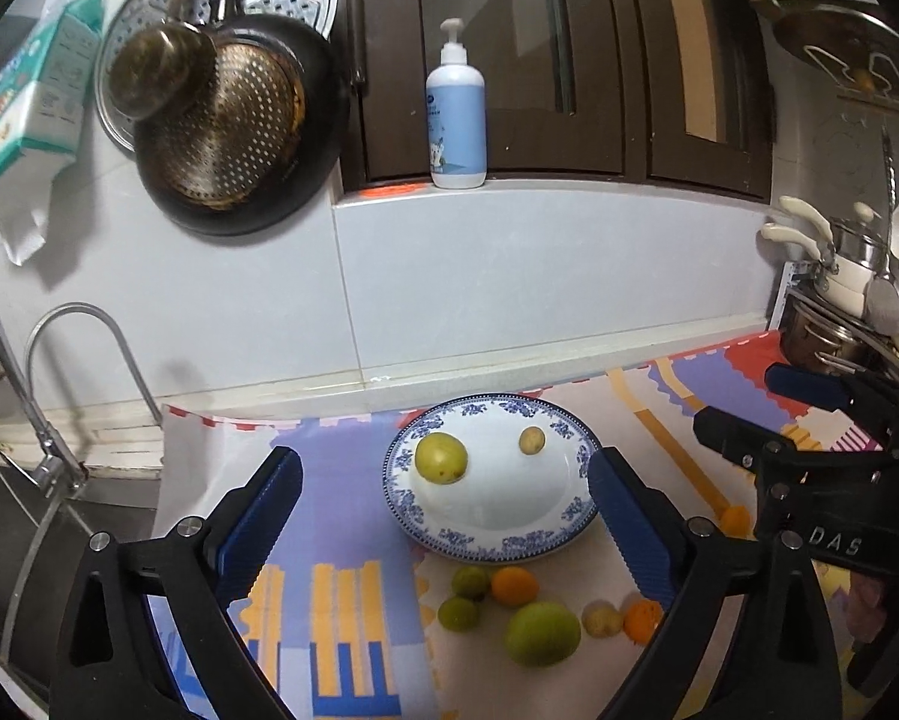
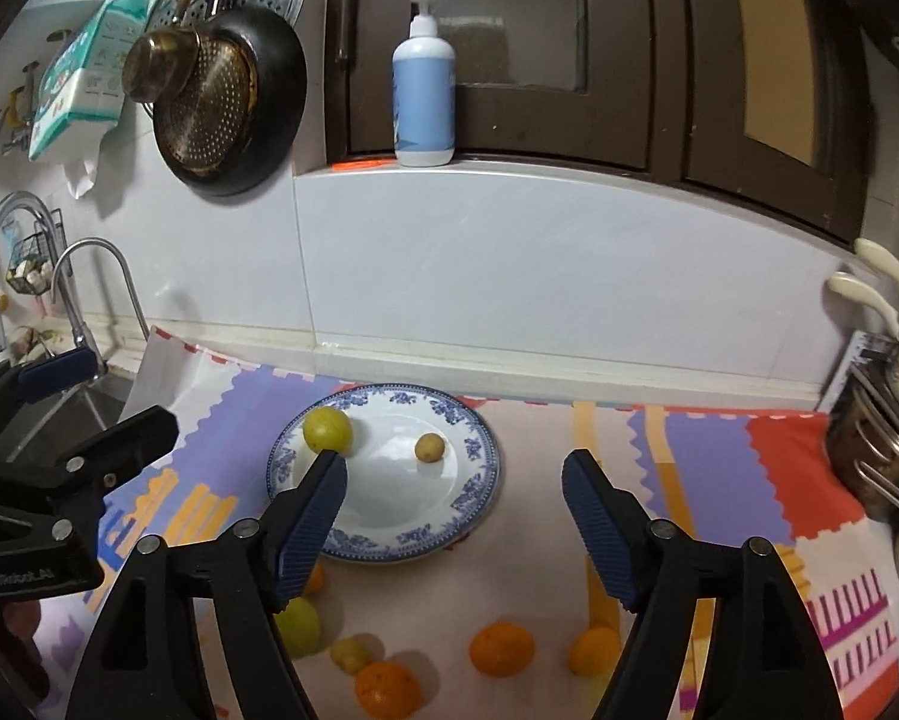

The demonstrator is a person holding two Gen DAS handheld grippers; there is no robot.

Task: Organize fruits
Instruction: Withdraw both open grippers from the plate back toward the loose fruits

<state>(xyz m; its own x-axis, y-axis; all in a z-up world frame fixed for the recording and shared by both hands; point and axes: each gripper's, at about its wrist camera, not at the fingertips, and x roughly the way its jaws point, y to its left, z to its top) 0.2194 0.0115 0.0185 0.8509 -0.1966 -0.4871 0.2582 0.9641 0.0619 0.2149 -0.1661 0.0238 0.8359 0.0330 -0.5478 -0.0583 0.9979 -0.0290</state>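
A blue-and-white plate (image 1: 569, 531) (image 2: 479, 486) sits on the patterned mat and holds a yellow-green fruit (image 1: 441, 458) (image 2: 327, 429) and a small yellowish fruit (image 1: 532, 440) (image 2: 429, 447). Several loose fruits lie in front of it: a large green one (image 1: 542, 633), small green ones (image 1: 458, 613), oranges (image 1: 514, 587) (image 2: 502, 648) (image 2: 387, 690). My left gripper (image 1: 443, 516) is open and empty, above the plate's near side. My right gripper (image 2: 455, 516) is open and empty, over the plate's right front; it also shows in the left wrist view (image 1: 749, 414).
A sink with a curved faucet (image 1: 59, 360) (image 2: 89, 288) lies left of the mat. A pump bottle (image 1: 456, 120) (image 2: 423, 96) stands on the ledge behind. Pans and a strainer (image 1: 227, 120) hang on the wall. Pots on a rack (image 1: 839, 300) stand at the right.
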